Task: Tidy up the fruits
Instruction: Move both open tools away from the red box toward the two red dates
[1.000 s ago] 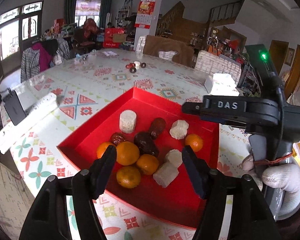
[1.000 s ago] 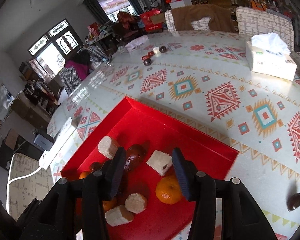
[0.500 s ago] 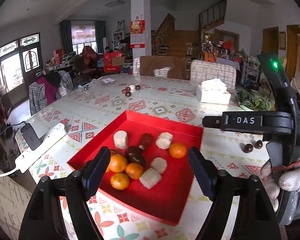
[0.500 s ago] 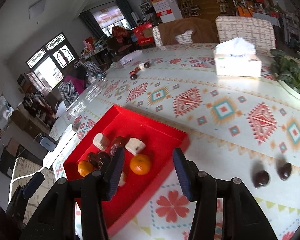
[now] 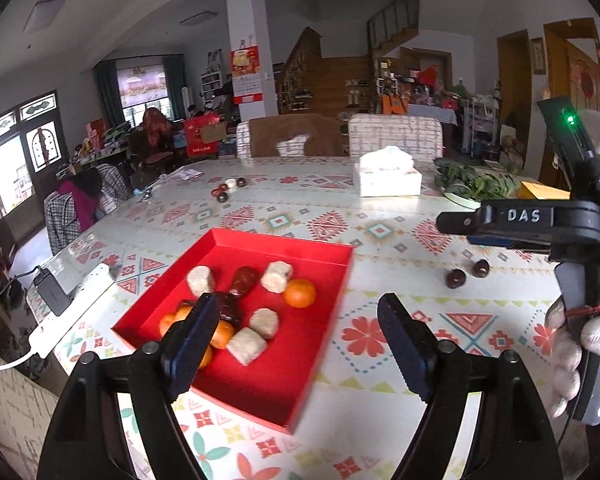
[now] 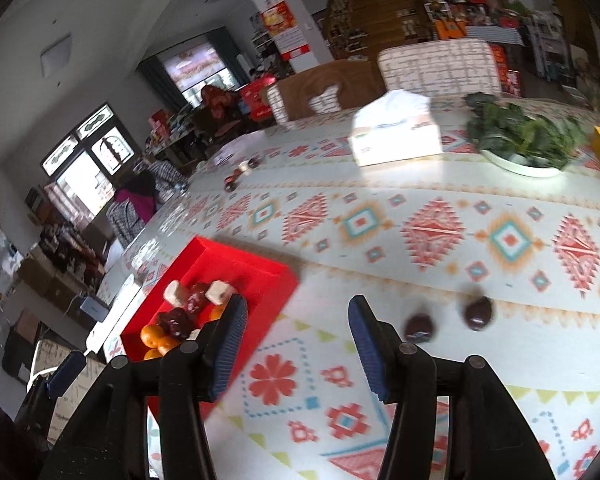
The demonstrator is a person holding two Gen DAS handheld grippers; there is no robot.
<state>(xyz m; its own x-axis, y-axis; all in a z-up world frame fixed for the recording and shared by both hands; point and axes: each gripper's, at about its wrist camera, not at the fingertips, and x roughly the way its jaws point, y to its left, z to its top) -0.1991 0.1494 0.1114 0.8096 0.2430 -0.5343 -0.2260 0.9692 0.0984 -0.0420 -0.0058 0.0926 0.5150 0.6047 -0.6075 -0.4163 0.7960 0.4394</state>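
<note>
Oranges (image 5: 220,334) in the red tray (image 5: 320,256) sit partly hidden behind the left gripper (image 5: 296,344), which gapes empty, as does the right gripper (image 6: 296,332), its jaws lately widening.

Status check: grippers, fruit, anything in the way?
Left gripper and right gripper open, jaws just opening, empty. Two dates loose beside red tray. Path clear.

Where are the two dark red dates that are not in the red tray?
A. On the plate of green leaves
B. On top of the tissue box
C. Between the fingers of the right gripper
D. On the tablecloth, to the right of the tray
D: both loose dates lie on the patterned tablecloth, right of the red tray.
</note>
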